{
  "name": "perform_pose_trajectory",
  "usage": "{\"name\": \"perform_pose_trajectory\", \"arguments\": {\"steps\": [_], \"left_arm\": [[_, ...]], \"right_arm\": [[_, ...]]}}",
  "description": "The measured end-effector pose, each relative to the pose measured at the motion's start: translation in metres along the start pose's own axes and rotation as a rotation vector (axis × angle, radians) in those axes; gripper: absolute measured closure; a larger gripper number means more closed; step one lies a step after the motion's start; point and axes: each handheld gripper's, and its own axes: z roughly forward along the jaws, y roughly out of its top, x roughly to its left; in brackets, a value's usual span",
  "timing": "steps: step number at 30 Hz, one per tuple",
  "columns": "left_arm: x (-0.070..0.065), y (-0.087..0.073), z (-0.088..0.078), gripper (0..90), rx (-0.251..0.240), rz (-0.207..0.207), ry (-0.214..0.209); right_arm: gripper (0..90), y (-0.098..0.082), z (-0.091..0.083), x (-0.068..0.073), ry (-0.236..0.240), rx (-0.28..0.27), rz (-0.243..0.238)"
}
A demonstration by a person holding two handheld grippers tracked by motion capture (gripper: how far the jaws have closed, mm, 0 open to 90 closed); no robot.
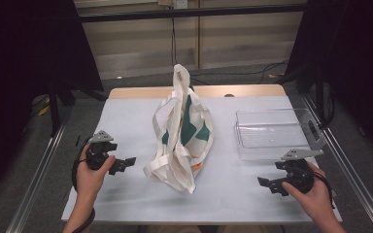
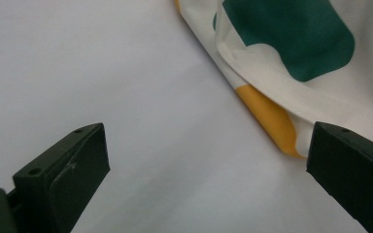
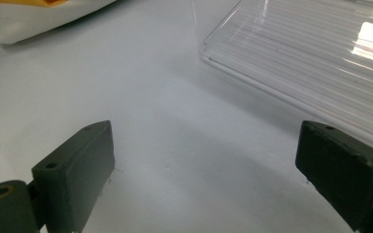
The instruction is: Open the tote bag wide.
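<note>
Nearest the camera in the high view, the person's two hands come in from the bottom edge, each holding a black hand-held gripper; the left hand-held gripper sits just left of the cream cloth tote bag with green and orange patches, its jaws pointing toward the bag, spread wide and holding nothing; in the left gripper view the bag lies just beyond the far jaw, its orange corner near that jaw but apart from it. The right hand-held gripper sits to the right of the bag and well apart from it, its jaws likewise spread wide and empty over the bare white surface. The bag stands slumped in the middle of the surface, its handles rising at the far end and looping out at the near end; a clear rectangular plastic tray rests to the bag's right, just beyond the right hand-held gripper; in the right gripper view the tray lies ahead of the far jaw without touching it.
</note>
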Motion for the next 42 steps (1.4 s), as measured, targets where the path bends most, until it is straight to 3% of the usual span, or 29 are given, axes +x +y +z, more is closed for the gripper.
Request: {"name": "perform_pose_trajectory", "arguments": {"steps": [13,29,42], "left_arm": [[-0.002,0.008,-0.002,1.2,0.029,0.005,-0.025],[-0.002,0.030,-0.001,1.3,0.046,0.009,-0.056],[-0.003,0.046,0.003,1.1,0.040,0.012,-0.051]], "right_arm": [[7.2,0.007,0.001,0.003,0.006,0.003,-0.002],[8.5,0.038,0.004,0.013,0.031,0.010,-0.035],[8.8,0.066,0.006,0.018,0.058,0.003,-0.075]]}}
